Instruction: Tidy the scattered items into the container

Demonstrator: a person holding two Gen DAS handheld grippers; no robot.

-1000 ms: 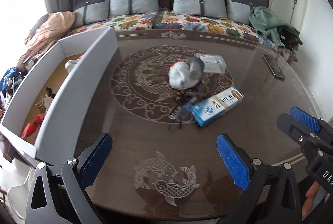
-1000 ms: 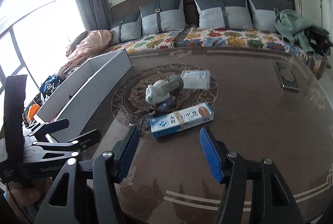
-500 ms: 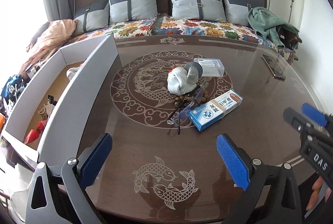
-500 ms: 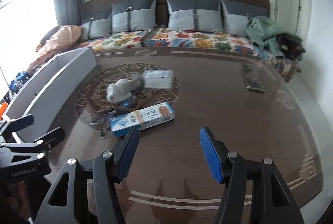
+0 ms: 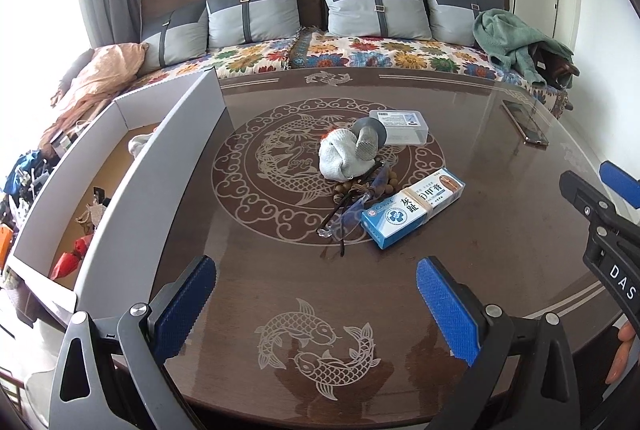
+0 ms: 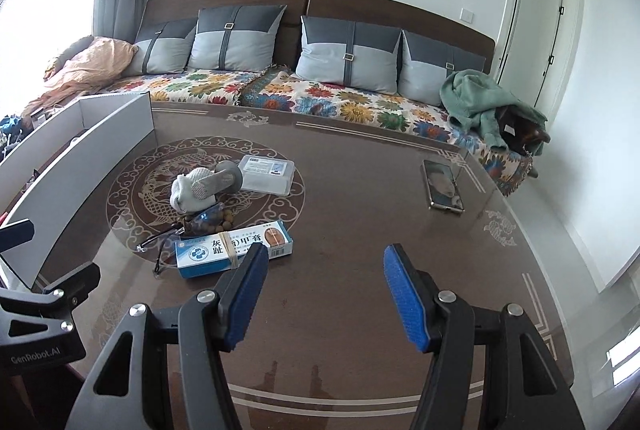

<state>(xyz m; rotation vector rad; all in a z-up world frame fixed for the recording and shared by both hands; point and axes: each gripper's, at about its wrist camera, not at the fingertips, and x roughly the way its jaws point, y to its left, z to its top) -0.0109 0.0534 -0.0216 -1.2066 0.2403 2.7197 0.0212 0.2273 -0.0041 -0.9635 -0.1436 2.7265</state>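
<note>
1. My left gripper (image 5: 316, 304) hung above the near edge of the glass-topped table (image 5: 500, 230), jaws spread wide and gripping nothing.
2. My right gripper (image 6: 322, 294) was likewise parted and bare, just short of the blue-and-white ointment box (image 6: 234, 247).
3. That box lay in a scattered pile with glasses (image 5: 352, 208), wooden beads (image 5: 360, 187), a white sock bundle (image 5: 340, 158), a mesh strainer (image 5: 368, 142) and a clear plastic case (image 5: 402, 126).
4. The white cardboard container (image 5: 132, 190) stood at the table's left, already holding a white sock (image 5: 138, 143), a red item (image 5: 72, 256) and a small trinket (image 5: 90, 216).
</note>
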